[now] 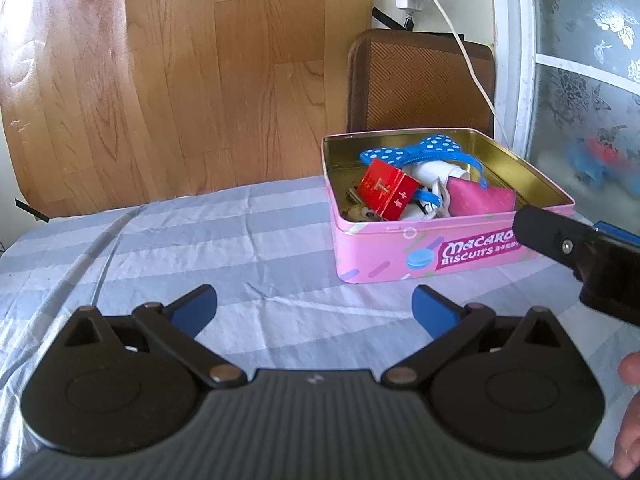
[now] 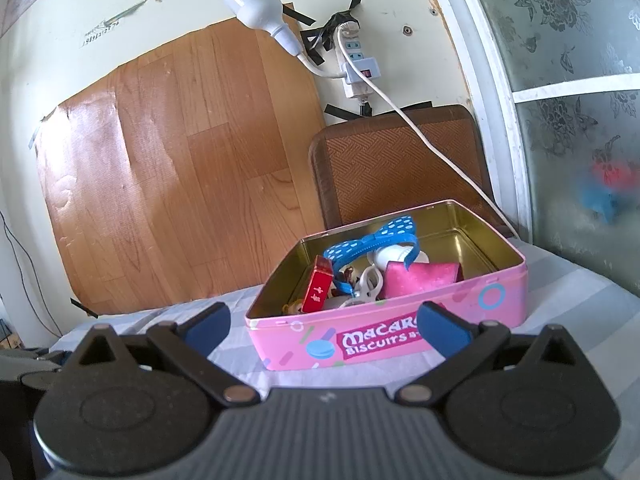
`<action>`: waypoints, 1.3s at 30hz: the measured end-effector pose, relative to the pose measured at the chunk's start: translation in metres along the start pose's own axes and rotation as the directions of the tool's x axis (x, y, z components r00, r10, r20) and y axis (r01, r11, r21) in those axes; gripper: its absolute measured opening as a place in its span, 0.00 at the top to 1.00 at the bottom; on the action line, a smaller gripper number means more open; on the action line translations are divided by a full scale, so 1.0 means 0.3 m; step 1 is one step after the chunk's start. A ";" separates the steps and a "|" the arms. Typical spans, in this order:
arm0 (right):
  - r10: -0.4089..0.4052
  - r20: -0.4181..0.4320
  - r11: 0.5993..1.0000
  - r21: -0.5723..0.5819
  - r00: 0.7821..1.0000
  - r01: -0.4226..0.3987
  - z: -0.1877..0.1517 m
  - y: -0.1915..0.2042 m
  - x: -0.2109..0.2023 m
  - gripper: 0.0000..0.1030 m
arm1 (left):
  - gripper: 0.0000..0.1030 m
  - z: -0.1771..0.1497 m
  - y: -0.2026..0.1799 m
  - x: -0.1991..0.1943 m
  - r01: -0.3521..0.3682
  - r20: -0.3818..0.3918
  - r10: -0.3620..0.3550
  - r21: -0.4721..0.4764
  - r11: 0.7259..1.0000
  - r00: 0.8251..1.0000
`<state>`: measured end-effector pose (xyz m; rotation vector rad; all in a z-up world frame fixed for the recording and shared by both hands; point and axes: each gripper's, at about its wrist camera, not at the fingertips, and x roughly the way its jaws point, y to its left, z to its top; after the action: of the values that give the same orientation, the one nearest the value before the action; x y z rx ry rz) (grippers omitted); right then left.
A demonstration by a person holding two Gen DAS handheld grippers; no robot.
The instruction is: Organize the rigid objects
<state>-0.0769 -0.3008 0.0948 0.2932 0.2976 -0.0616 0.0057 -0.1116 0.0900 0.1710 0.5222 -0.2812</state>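
An open pink biscuit tin (image 1: pixel 424 252) stands on the striped cloth, right of centre in the left wrist view and in front of the right gripper in the right wrist view (image 2: pixel 384 340). It holds a red box (image 1: pixel 386 194) (image 2: pixel 318 290), a blue dotted bow headband (image 1: pixel 416 150) (image 2: pixel 376 236), a pink pouch (image 1: pixel 480 198) (image 2: pixel 420 276) and white items. My left gripper (image 1: pixel 314 308) is open and empty, low over the cloth, left of the tin. My right gripper (image 2: pixel 324 322) is open and empty just before the tin's front wall; its body shows at the right edge of the left wrist view (image 1: pixel 580 252).
A blue-and-white striped cloth (image 1: pixel 200 248) covers the surface. A brown woven chair back (image 1: pixel 424 80) (image 2: pixel 400 164) stands behind the tin. A wood-pattern sheet (image 2: pixel 180 160), a power strip with white cable (image 2: pixel 356 68) and a frosted glass door (image 2: pixel 580 120) lie behind.
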 end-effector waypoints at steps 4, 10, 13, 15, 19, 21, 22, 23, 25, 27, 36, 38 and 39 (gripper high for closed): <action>0.000 0.000 1.000 0.000 1.000 0.000 0.000 0.000 0.000 0.00 | 0.00 0.000 0.000 -0.001 0.003 -0.002 -0.003 -0.001 1.000 1.000; 0.000 -0.001 1.000 -0.001 1.000 0.000 -0.001 0.002 0.003 0.00 | 0.00 0.000 -0.006 0.001 0.011 -0.009 -0.011 0.001 1.000 1.000; -0.001 -0.001 1.000 -0.002 1.000 0.001 -0.002 0.003 0.004 0.00 | 0.00 0.001 -0.005 0.005 0.015 -0.013 -0.015 -0.001 1.000 1.000; -0.001 -0.002 1.000 -0.003 1.000 0.001 -0.002 0.003 0.006 0.00 | 0.00 0.001 -0.005 0.005 0.015 -0.014 -0.015 -0.002 1.000 1.000; -0.001 -0.004 1.000 -0.003 1.000 0.001 -0.002 0.002 0.008 0.00 | 0.00 0.000 -0.003 0.006 0.019 -0.019 -0.019 -0.004 1.000 1.000; -0.001 -0.003 1.000 -0.003 1.000 0.001 -0.002 0.003 0.007 0.00 | 0.00 0.000 -0.003 0.007 0.022 -0.024 -0.022 -0.007 1.000 0.999; -0.001 -0.003 1.000 -0.003 1.000 0.000 -0.002 0.004 0.007 0.00 | 0.00 -0.001 -0.003 0.007 0.023 -0.026 -0.023 -0.006 1.000 0.999; -0.001 -0.004 1.000 -0.004 1.000 0.001 -0.002 0.003 0.007 0.00 | 0.00 -0.001 -0.003 0.009 0.023 -0.027 -0.024 -0.006 1.000 0.999; -0.001 -0.004 1.000 -0.004 1.000 0.001 -0.003 0.004 0.008 0.00 | 0.00 -0.002 -0.004 0.010 0.023 -0.030 -0.023 -0.006 1.000 0.999; -0.001 -0.006 1.000 -0.002 1.000 0.001 -0.004 0.004 0.008 0.00 | 0.00 -0.003 -0.003 0.011 0.023 -0.033 -0.024 -0.007 1.000 0.999; -0.002 -0.007 1.000 -0.001 1.000 0.002 -0.005 0.004 0.008 0.00 | 0.00 -0.004 -0.001 0.013 0.025 -0.036 -0.025 -0.010 1.000 0.999; -0.002 -0.007 1.000 0.000 1.000 0.002 -0.006 0.004 0.008 0.00 | 0.00 -0.006 -0.001 0.014 0.027 -0.038 -0.027 -0.011 1.000 0.999; -0.002 -0.007 1.000 -0.001 1.000 0.002 -0.006 0.004 0.008 0.00 | 0.00 -0.007 -0.001 0.015 0.028 -0.039 -0.029 -0.012 1.000 0.999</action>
<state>-0.0748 -0.2991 0.0928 0.2924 0.3045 -0.0626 0.0083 -0.1125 0.0860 0.1584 0.5655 -0.3029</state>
